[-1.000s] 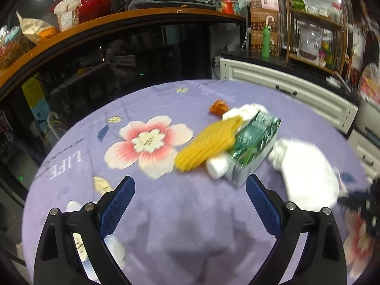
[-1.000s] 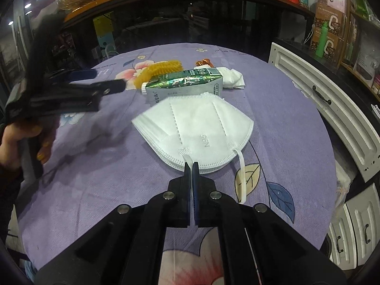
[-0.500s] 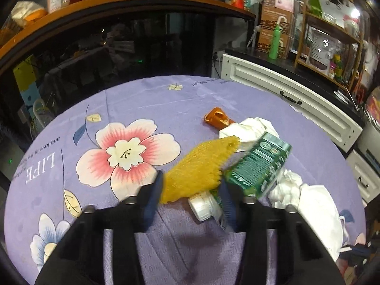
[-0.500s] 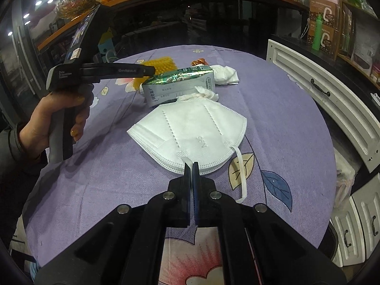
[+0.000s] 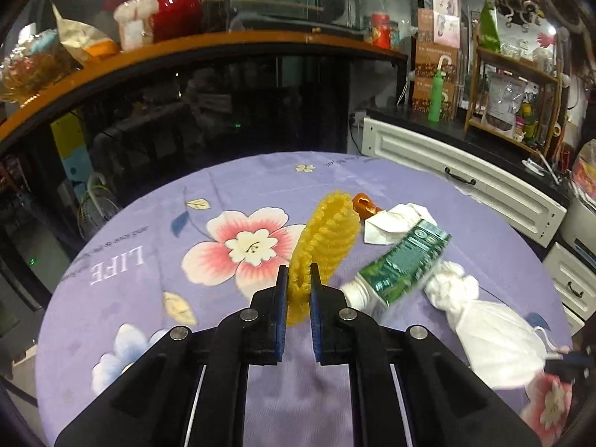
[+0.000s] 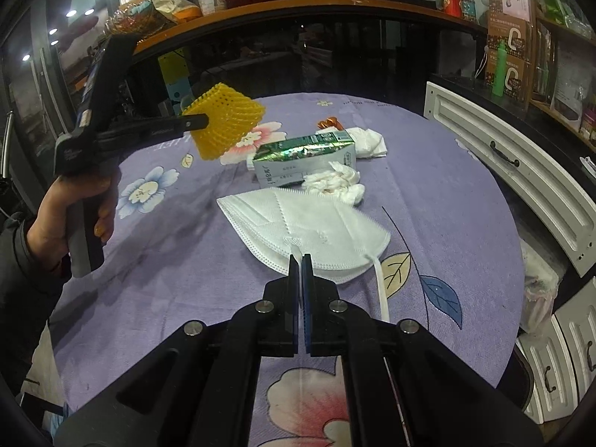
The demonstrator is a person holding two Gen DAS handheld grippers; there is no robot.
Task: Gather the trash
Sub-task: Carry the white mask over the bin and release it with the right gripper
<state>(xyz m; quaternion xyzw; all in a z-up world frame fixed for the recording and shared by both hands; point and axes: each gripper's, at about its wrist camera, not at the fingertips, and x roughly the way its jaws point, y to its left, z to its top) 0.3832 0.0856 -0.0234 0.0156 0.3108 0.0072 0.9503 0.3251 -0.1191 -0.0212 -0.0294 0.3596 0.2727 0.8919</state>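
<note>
My left hand grips the handle of my left gripper, which is pinching the yellow foam-mesh fruit sleeve between its blue pads. In the right wrist view the sleeve hangs in the air, clear of the counter with its purple flowered cloth, up and to the left of the green and silver drink carton.

That carton lies on its side near the middle of the cloth. Just behind it sit a small orange wrapper and a crumpled white paper napkin. Touching the carton's front right corner is a wad of white tissue. In front of the carton, and touching that wad, the white folded face mask lies flat, with one ear strap trailing off its right side.

My right gripper is pressed together at the mask's near edge. A thin white strap of the mask runs into the tips, though I cannot tell whether the pads actually pinch it.
</note>
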